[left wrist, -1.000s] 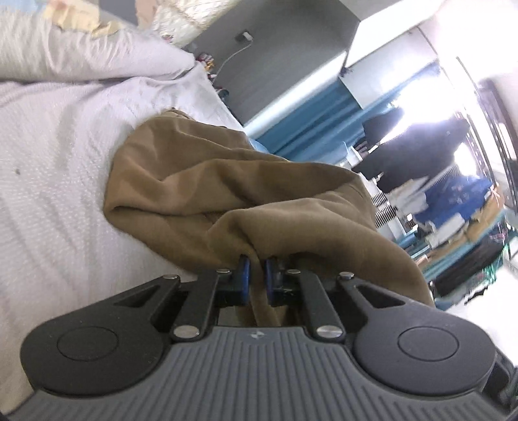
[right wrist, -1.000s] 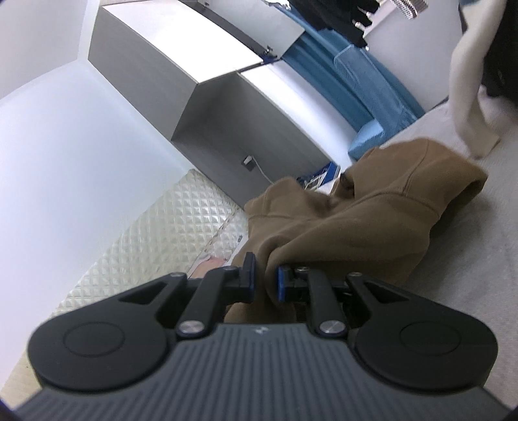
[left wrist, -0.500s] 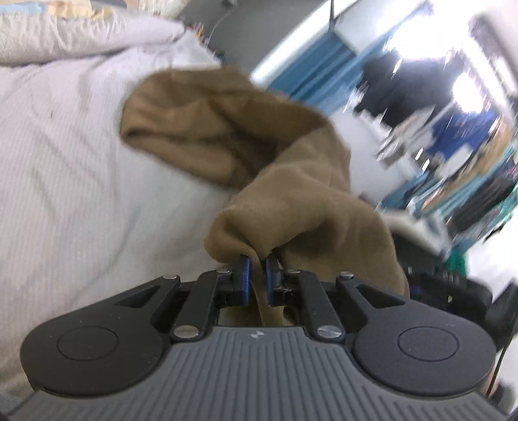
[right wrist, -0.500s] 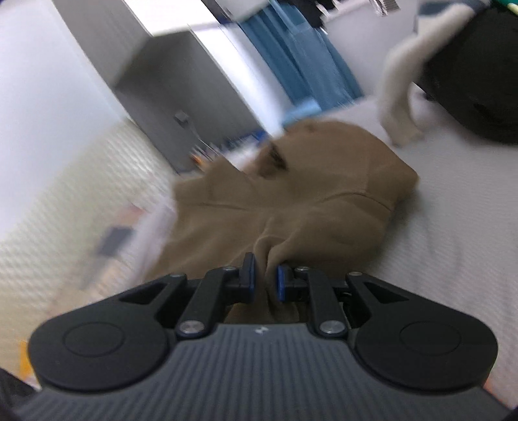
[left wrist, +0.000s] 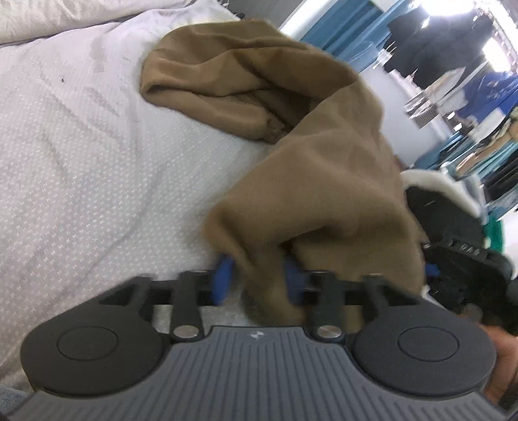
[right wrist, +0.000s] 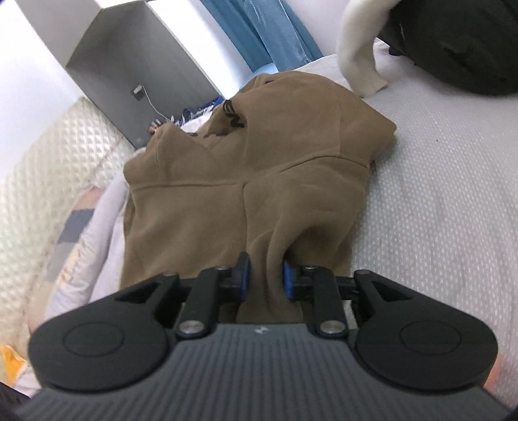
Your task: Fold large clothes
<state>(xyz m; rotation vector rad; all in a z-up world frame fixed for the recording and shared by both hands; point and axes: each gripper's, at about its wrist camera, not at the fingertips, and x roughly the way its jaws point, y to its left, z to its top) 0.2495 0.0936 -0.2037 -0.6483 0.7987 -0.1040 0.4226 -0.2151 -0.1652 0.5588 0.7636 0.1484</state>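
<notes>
A: Left gripper (left wrist: 257, 275), lowest in the left wrist view: jaws opening, blue pads (left wrist: 222, 278) apart, a fold of the brown hoodie (left wrist: 310, 181) loose between them, no longer pinched.

B: And on the other side?

A: Right gripper (right wrist: 264, 275), lowest in the right wrist view: jaws opening too, though narrower. A ridge of the same hoodie between the blue pads (right wrist: 243, 275); contact with the cloth hard to tell, grip slackening.

B: Just past the fingers?

A: Hoodie spread on the white dotted bedcover (left wrist: 81, 168). From the left view, one part bunched toward the far end of the bed, the rest draped back to the gripper. From the right view, seams crossing at the middle, hood end farthest away.

B: Further off?

A: A pale patterned pillow (right wrist: 74, 233) to the hoodie's left, a black garment (right wrist: 453, 42) with a white fleece edge (right wrist: 356, 51) on the bed at the far right. Beyond that, a quilted white headboard (right wrist: 39, 168), a grey cabinet (right wrist: 139, 61), blue curtains (right wrist: 268, 29).
</notes>
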